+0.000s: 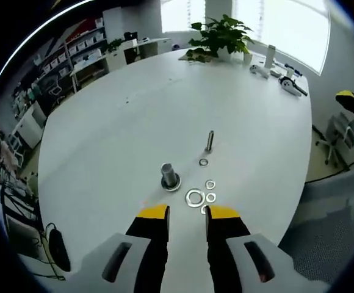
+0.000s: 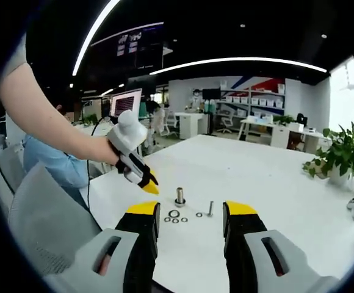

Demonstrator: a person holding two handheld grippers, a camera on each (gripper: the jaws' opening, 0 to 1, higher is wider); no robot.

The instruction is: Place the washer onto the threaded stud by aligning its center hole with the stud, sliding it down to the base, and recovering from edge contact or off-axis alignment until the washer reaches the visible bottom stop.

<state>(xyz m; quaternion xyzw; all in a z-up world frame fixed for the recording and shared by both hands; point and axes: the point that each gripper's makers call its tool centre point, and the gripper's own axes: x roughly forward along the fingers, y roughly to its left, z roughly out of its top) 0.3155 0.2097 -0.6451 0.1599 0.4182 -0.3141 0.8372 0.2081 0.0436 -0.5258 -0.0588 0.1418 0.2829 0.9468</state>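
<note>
Pre-grasp step: left claw point(image 1: 186, 212) spread, empty, hovering near large washer point(image 1: 195, 198) on white bench point(image 1: 116, 134). Right claw point(image 2: 189, 213) spread, empty. Next: pinch washer, align over stud point(image 1: 209, 141).

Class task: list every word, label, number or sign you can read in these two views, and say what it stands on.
No text reads clearly in either view.
Hanging dark screen, right gripper view: light characters, too blurred to read.
Monitor beneath it: pinkish display, too small to read.
Shelf boxes at the far wall: no readable labels.
Washers, threaded stud and white table: no markings seen.
</note>
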